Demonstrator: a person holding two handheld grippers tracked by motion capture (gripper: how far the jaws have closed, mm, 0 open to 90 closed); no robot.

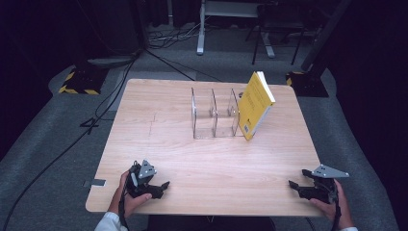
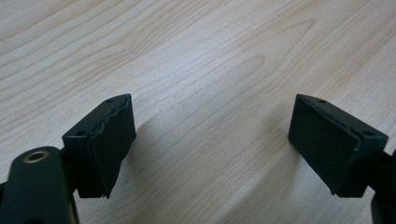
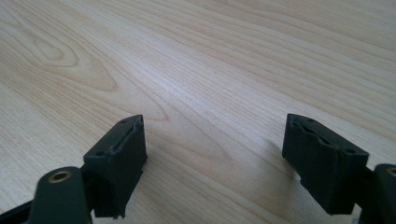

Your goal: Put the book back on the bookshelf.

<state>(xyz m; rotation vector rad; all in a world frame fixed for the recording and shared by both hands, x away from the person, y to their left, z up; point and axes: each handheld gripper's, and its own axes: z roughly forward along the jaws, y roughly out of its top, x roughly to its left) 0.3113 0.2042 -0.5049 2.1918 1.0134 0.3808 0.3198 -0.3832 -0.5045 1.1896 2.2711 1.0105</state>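
- High view: a person sits at a light wooden table (image 1: 211, 163), a two-jaw tool in each hand, both parked at the near edge and both holding nothing.
- Left gripper (image 1: 163, 186) rests near the front left corner, its jaws standing apart; the left gripper view confirms it, with bare wood grain between the two black pads (image 2: 112, 144).
- Right gripper (image 1: 294, 186) sits at the front right edge, its jaws likewise spread wide; the right gripper view shows plain tabletop between its pads (image 3: 123, 163).
- A yellow book (image 1: 256, 105) leans tilted against the right end of a clear acrylic divider rack (image 1: 214, 115), its lower edge on the table and its top tipped away to the right. It stands well apart from both hands, towards the far side.
- The rack's slots look empty, so the work in hand is most likely getting the book upright into one of them; the reach has not yet begun.
- To do it well, the right tool, nearer the book, should probably come in across the spine or free edge and close squarely on the cover, not on loose pages.
- The left tool could steady the rack, which looks light and may slide when nudged.
- Risk: the leaning book could topple flat if bumped before it is clamped.
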